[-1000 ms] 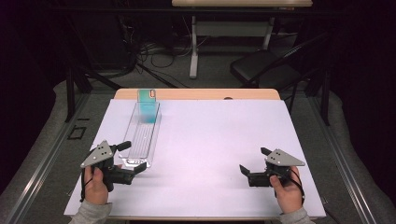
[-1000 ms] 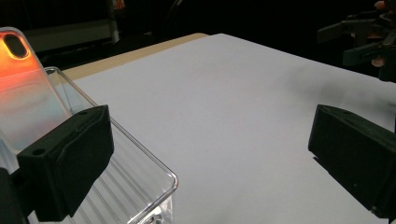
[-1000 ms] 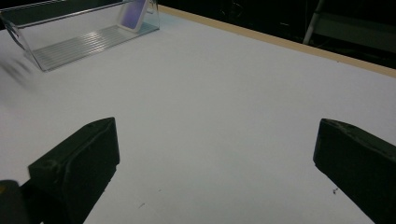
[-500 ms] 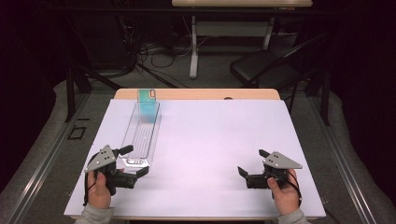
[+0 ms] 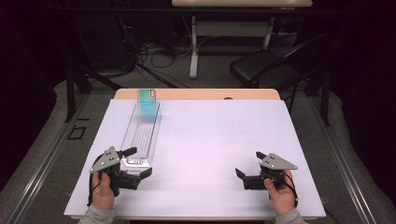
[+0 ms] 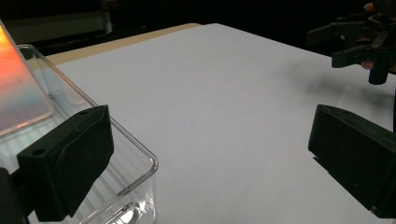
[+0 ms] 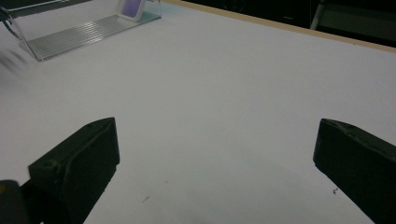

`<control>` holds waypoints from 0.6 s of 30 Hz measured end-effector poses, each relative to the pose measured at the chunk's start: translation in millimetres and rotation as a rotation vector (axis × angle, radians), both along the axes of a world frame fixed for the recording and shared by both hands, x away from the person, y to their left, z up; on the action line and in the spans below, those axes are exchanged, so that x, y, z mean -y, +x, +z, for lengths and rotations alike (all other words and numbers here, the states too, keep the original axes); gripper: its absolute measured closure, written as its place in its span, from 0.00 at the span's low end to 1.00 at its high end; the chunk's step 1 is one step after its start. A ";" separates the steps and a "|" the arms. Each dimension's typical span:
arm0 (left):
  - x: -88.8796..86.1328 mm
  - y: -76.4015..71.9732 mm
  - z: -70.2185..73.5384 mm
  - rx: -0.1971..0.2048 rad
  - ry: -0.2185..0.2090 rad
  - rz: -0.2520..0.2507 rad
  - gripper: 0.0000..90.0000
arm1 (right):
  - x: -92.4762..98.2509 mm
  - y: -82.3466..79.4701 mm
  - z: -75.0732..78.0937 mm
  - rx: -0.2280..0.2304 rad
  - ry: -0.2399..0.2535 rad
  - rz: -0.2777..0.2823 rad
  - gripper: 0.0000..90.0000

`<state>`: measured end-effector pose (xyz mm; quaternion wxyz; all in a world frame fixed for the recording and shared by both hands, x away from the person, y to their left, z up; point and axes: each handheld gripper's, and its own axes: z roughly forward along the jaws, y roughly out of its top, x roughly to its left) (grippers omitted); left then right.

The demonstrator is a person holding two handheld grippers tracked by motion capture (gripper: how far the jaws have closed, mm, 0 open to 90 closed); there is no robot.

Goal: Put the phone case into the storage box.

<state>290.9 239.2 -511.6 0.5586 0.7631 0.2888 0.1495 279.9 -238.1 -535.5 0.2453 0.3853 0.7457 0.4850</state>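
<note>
Because the left gripper stands wide open at the near end of the clear tray, whose long axis runs toward 12 o'clock, it is much nearer than the right gripper, equally wide and holding nothing, well apart at 3 o'clock.

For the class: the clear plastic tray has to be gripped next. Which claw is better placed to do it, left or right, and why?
Left. The left claw is open at the near end of the clear tray, one jaw over its corner in the left gripper view. The right claw, also open, sits far across the white table.
</note>
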 end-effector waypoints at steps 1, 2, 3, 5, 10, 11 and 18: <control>0.3 0.1 -0.4 -0.002 0.000 0.000 0.00 | -0.6 0.0 -0.8 -0.002 0.003 -0.002 0.00; 0.6 0.2 -0.7 -0.003 -0.001 -0.001 0.00 | -1.3 -0.2 -1.3 -0.004 0.001 -0.003 0.00; 0.7 0.3 -0.9 -0.003 0.000 -0.002 0.00 | -1.7 -0.2 -1.7 -0.002 -0.003 -0.002 0.00; 1.0 0.5 -1.3 -0.004 -0.001 0.000 0.00 | -3.0 -0.7 -2.1 -0.006 -0.004 -0.001 0.00; 1.0 1.0 -2.1 -0.007 -0.002 0.001 0.00 | -5.4 -0.3 -3.3 -0.003 -0.010 0.004 0.00; 1.1 1.1 -2.2 -0.007 -0.003 0.001 0.00 | -5.3 -0.3 -3.4 -0.005 -0.015 0.006 0.00; 0.7 0.9 -2.1 -0.007 -0.001 0.008 0.00 | -6.3 -0.9 -4.4 -0.008 -0.013 0.003 0.00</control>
